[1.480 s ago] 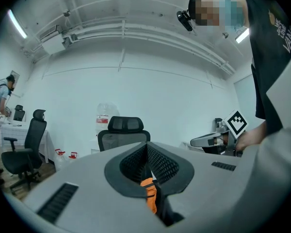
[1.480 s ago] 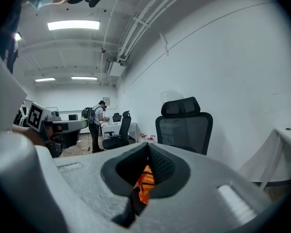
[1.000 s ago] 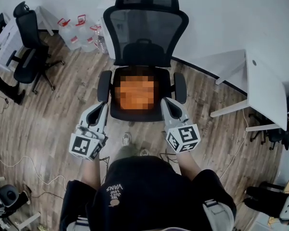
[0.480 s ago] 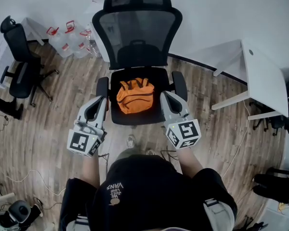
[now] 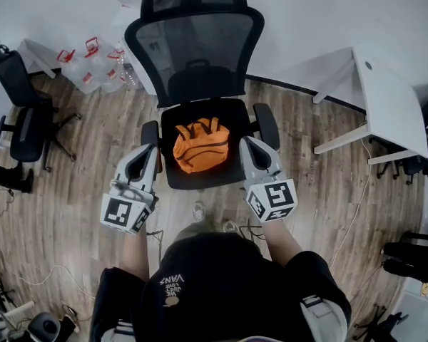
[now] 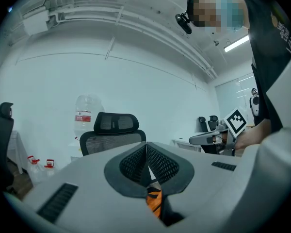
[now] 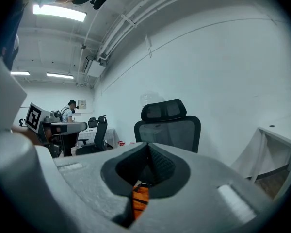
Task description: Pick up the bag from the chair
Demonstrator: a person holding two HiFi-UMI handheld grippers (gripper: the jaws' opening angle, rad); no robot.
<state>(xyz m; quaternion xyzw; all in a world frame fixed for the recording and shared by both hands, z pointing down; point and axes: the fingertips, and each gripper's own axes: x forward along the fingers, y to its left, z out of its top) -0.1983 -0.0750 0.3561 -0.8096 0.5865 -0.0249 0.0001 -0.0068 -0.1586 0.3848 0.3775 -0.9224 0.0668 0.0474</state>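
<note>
An orange bag (image 5: pixel 201 144) with dark straps lies on the seat of a black mesh office chair (image 5: pixel 192 55). My left gripper (image 5: pixel 151 150) hovers by the chair's left armrest, shut with nothing in it. My right gripper (image 5: pixel 249 144) hovers by the right armrest, also shut and empty. Both point level toward the chair, with the bag between them. In the left gripper view a sliver of the orange bag (image 6: pixel 154 201) shows past the closed jaws. The right gripper view shows the orange bag (image 7: pixel 140 199) the same way, below the chair back (image 7: pixel 169 127).
A white desk (image 5: pixel 389 102) stands to the right on white legs. Water jugs (image 5: pixel 85 66) sit by the wall at the back left. A second black chair (image 5: pixel 25 123) is at far left. Cables (image 5: pixel 342 234) lie on the wooden floor.
Both grippers have moved forward toward the chair and now flank the seat by the armrests. The bag and chair have not moved. Both stay shut.
</note>
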